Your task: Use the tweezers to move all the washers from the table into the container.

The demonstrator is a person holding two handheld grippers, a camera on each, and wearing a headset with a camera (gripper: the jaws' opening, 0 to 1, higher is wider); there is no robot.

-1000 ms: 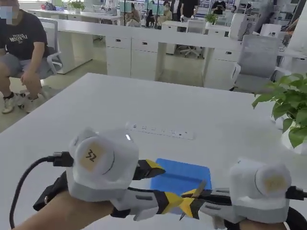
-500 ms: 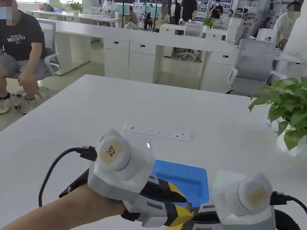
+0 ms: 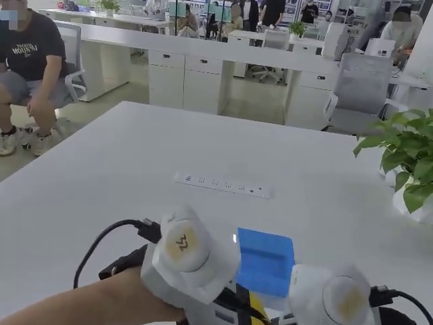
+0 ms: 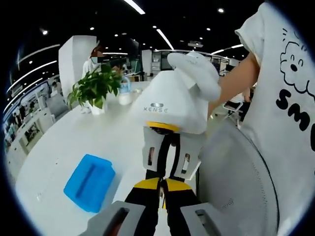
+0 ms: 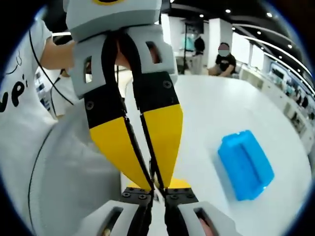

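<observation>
L gripper (image 4: 162,189) & R gripper (image 5: 156,195) sit nose to nose right in front of the wearer's white printed shirt (image 4: 283,98), tips meeting. L gripper's yellow-black jaws are drawn in to a thin slit, w/ a dark sliver running down between them; can't tell if that's the tweezers or just pad edges. R gripper's jaws are likewise pinched together at the tips, and whatever they nip is too small to make out. A black cable (image 3: 101,249) loops off the back of the L gripper, over the forearm. The blue rectangular plastic container (image 3: 265,261) lies on the white desk (image 3: 122,169) just beyond both grippers, between them in head view, apart from the jaw tips; it's off to the left of the jaws in L gripper view and to the right in R gripper view. Further out from the grippers, a white power strip (image 3: 222,184) lies flat mid-desk. A green leafy plant (image 3: 404,152) is at the far right edge. Past the desk, a seated person (image 3: 30,61) far left, a grey office chair (image 3: 362,95) far right.
</observation>
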